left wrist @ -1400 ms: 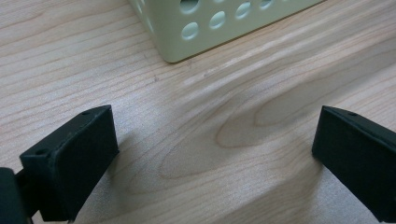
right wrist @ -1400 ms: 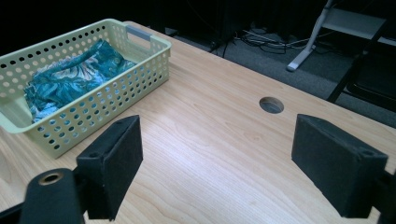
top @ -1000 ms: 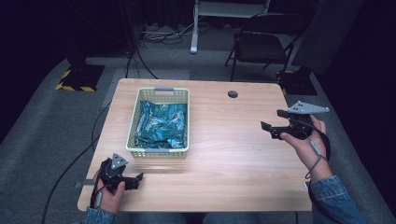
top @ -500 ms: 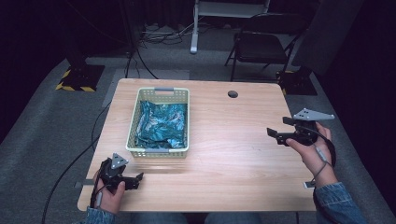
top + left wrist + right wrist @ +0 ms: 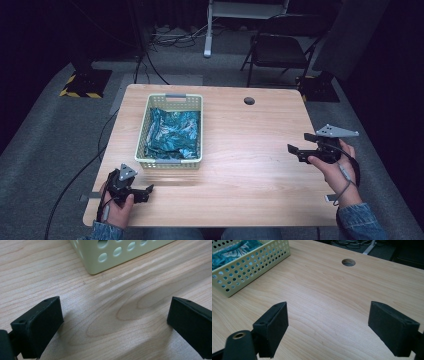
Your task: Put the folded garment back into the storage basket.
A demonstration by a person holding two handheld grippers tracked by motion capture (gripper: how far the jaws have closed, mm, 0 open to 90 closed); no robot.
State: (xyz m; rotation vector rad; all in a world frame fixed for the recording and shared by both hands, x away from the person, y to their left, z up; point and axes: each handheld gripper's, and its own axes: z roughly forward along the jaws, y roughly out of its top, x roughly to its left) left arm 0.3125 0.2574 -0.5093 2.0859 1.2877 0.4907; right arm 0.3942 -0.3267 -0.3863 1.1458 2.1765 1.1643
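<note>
ok so pale green basket sits left-of-centre on table, teal crinkly bag lying inside, long axis running near-to-far. Left gripper parked at near left corner, jaws spread wide, nothing between, basket's near corner just beyond them. Right gripper at right edge, jaws also wide and empty, pointing left, basket well apart across bare wood. Left hand clearly nearer; my guess, bag grab goes from that side, reaching far and slightly right.
</note>
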